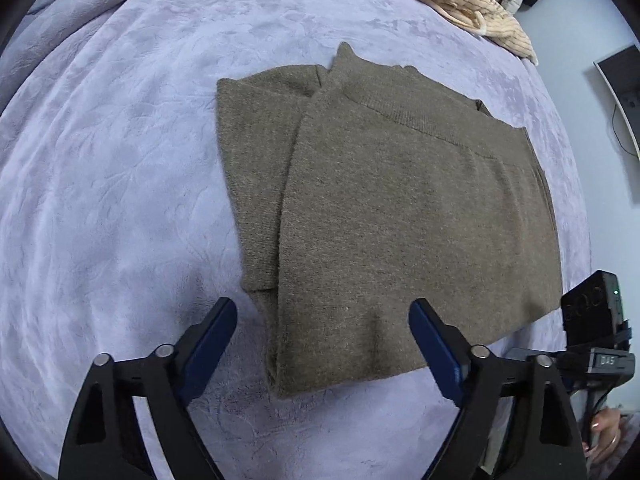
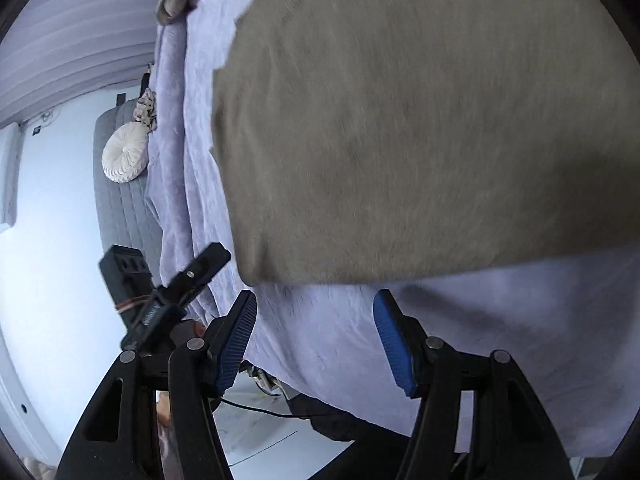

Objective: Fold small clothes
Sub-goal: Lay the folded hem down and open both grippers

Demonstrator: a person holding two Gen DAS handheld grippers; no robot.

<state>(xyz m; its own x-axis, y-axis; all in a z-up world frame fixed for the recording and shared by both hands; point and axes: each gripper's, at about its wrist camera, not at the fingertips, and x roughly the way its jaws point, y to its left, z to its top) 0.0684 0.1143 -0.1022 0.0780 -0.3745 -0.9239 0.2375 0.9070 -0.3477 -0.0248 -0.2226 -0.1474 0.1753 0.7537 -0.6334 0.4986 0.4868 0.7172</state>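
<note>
- Both claws, left (image 1: 323, 320) and right (image 2: 315, 312), are held wide, gripping nothing.
- Sweater (image 1: 400, 208) is laid folded on the bed (image 1: 120, 200).
- Soft, limp knit is judged best pinched at its near hem corners.

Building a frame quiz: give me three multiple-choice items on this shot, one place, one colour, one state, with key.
1. Where does the sweater lie?
A. on the lavender blanket
B. on a wooden floor
C. in a basket

2. What colour is the sweater?
A. red
B. olive-brown
C. white

3. How do the left gripper jaws stand?
A. shut on the sweater
B. shut on nothing
C. open, holding nothing

Key: 1 A, blanket shows all around it; 2 B, olive-brown knit in both views; 3 C, wide gap between the jaws, near hem just beyond them.
</note>
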